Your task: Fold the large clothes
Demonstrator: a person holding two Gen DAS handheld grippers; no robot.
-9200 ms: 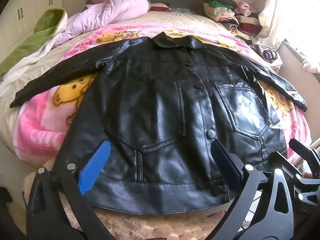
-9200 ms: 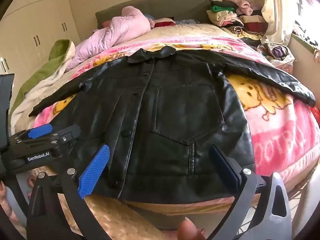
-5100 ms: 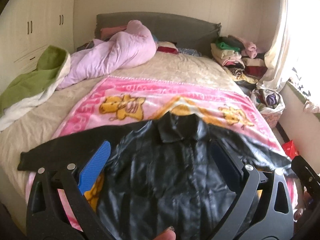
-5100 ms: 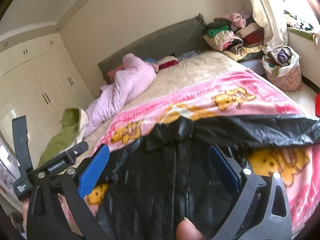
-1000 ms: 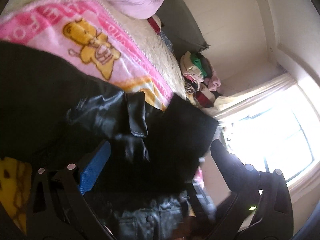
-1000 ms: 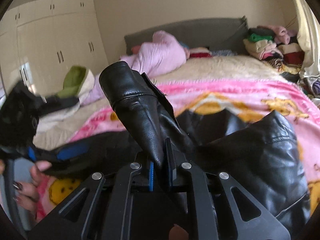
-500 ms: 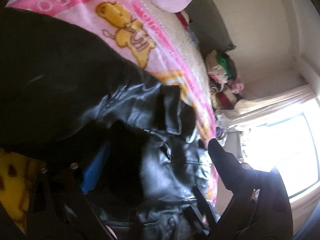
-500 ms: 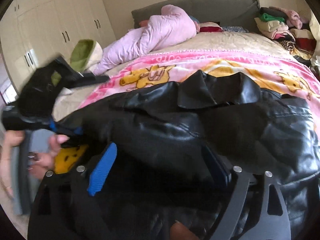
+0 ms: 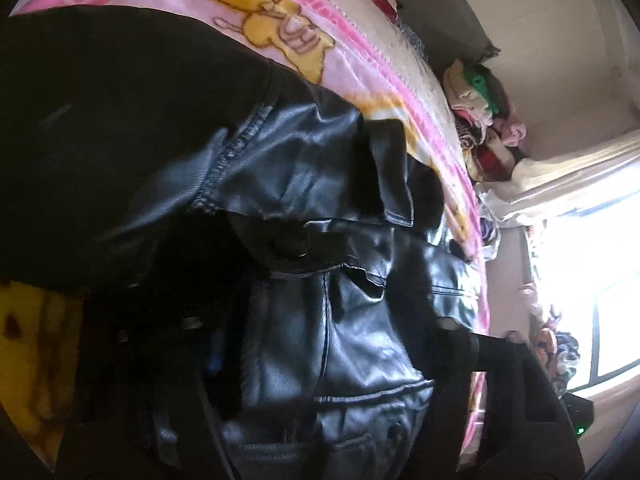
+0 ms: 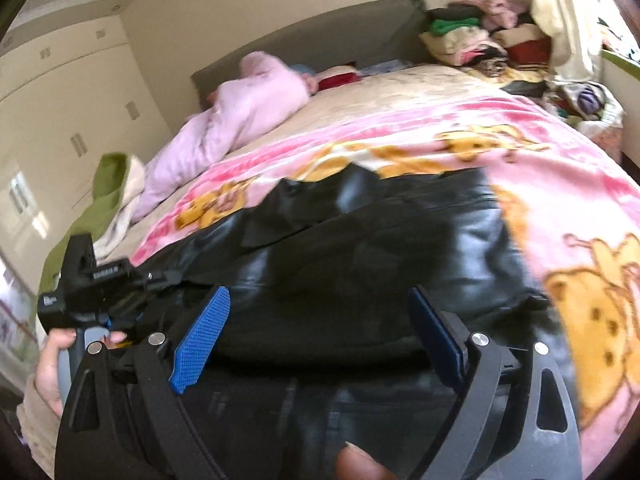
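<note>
A black leather jacket [image 10: 380, 248] lies on the pink cartoon blanket [image 10: 540, 184], one sleeve folded across its front. My right gripper [image 10: 318, 340] hovers over the jacket's near edge, open, with nothing between its blue pads [image 10: 200, 340]. In the left wrist view the jacket [image 9: 320, 184] fills the frame, collar and shoulder seam close up. My left gripper [image 9: 316, 320] is low on the jacket front, its jaws closing with a bulge of leather between them; its blue pad [image 9: 216, 352] is dim in shadow. The right wrist view shows the left gripper [image 10: 92, 292] at the left, held by a hand [image 10: 52, 360].
A lilac quilt bundle [image 10: 240, 120] and a green blanket [image 10: 108, 200] lie on the bed's far left. A pile of folded clothes [image 10: 480, 40] sits by the headboard [image 10: 320, 40]. White wardrobes [image 10: 60, 100] line the left wall; a bright window [image 9: 580, 280] is right.
My right gripper let go of the sleeve, opened wide and drew back; the sleeve now lies across the jacket. My left gripper sank onto the jacket and its jaws narrowed.
</note>
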